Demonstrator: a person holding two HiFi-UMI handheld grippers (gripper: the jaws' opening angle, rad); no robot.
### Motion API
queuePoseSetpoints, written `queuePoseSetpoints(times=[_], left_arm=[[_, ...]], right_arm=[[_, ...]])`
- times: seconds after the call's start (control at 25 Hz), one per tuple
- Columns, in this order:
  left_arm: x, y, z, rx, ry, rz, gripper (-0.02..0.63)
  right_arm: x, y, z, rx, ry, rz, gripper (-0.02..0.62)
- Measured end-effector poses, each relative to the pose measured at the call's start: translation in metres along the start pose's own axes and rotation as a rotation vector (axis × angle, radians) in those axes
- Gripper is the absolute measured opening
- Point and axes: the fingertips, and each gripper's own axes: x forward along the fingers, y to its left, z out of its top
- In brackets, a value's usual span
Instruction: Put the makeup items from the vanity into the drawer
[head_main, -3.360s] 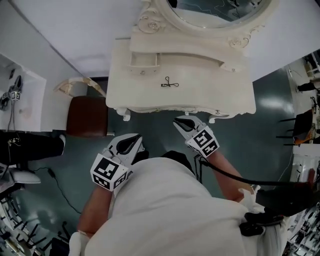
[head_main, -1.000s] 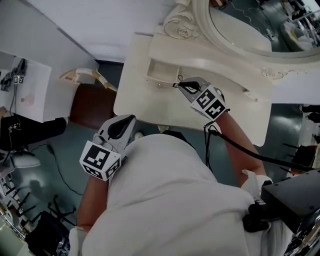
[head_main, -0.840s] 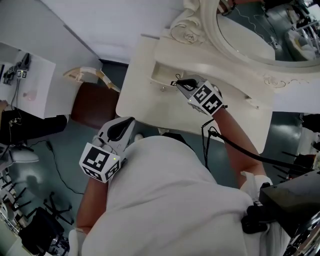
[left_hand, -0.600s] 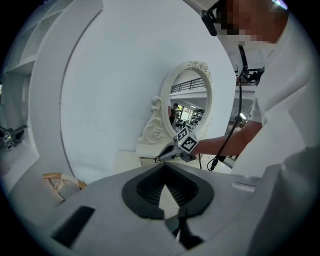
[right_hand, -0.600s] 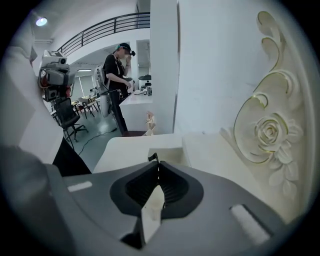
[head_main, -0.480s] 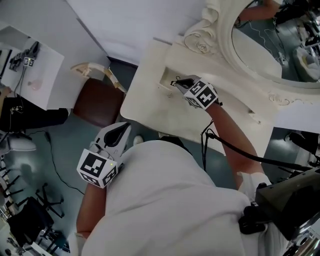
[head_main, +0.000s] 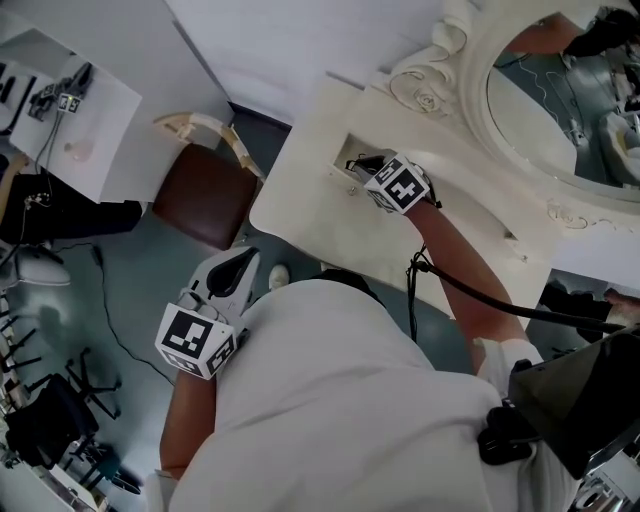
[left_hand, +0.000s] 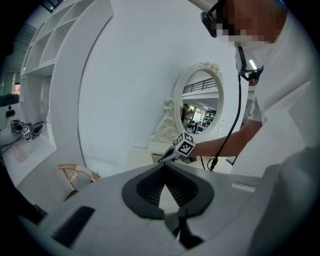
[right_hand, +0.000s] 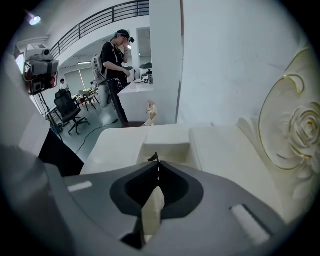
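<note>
Drawer (right_hand: 167, 150) recess beneath right claw (head_main: 360, 165), clamped on thin black item (right_hand: 153, 159) jutting forward past tips, left claw (left_hand: 163, 170) closed, empty.

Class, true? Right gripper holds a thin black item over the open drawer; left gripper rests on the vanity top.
No. Head view: the left gripper hangs clear of the vanity, above the floor; the right gripper holds the thin black item.

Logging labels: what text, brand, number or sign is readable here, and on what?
None readable.
Cubes on the left gripper and right gripper: square black-and-white markers only, no letters.
Small markers on the white desk: too small to read.
Thin black item in right gripper: no print.
</note>
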Motion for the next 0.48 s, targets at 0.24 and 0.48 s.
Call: queuePoseSetpoints(times=[0.24, 0.48], left_arm=[[-0.005, 0.003, -0.004, -0.010, 0.005, 0.023, 0.002], [-0.007, 0.004, -0.004, -0.015, 0.007, 0.029, 0.002]], right_arm=[[0.015, -0.004, -0.009, 0.016, 0.035, 0.004, 0.014], [0.021, -0.006, -0.013, 0.015, 0.093, 0.010, 0.015]])
